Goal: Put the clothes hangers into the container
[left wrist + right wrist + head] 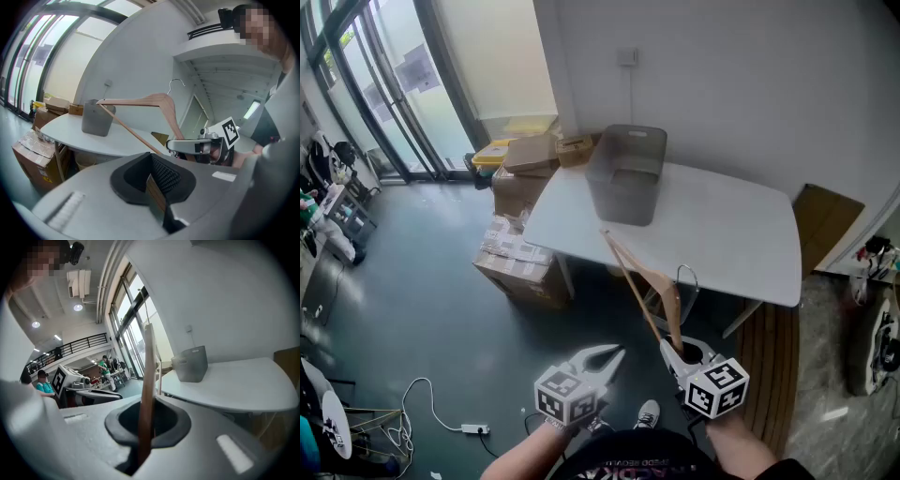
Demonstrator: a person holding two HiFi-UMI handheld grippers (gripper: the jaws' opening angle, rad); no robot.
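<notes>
My right tongs [680,354] are clenched on a wooden hanger [639,281]. In the right gripper view the tongs [147,427] pinch the hanger [148,380] edge-on, so the wood rises as one thin strip straight up out of the closed jaws. My left tongs [614,359] are pressed together on themselves; the left gripper view shows the tongs [157,180] with their dark pads meeting and the hanger well clear of them.

I hold the hanger up in the air in front of me, with its wire hook [686,277] near the table's near edge. The long wooden arm slants away from my right tongs toward the grey bin [619,202], and its far tip lies just short of the bin's front wall in the head view. From the left gripper view the hanger [159,101] spreads out side-on above the right tongs [176,146], with its tip lined up against the bin [96,122]; I cannot tell whether they touch.

The bin stands upright on the white table [722,234], toward its far left corner by the wall, and the right gripper view shows that bin [192,365] beyond the hanger. Cardboard boxes [517,262] sit on the dark floor to the left of the table. My shoe [647,412] shows between the two tongs.
</notes>
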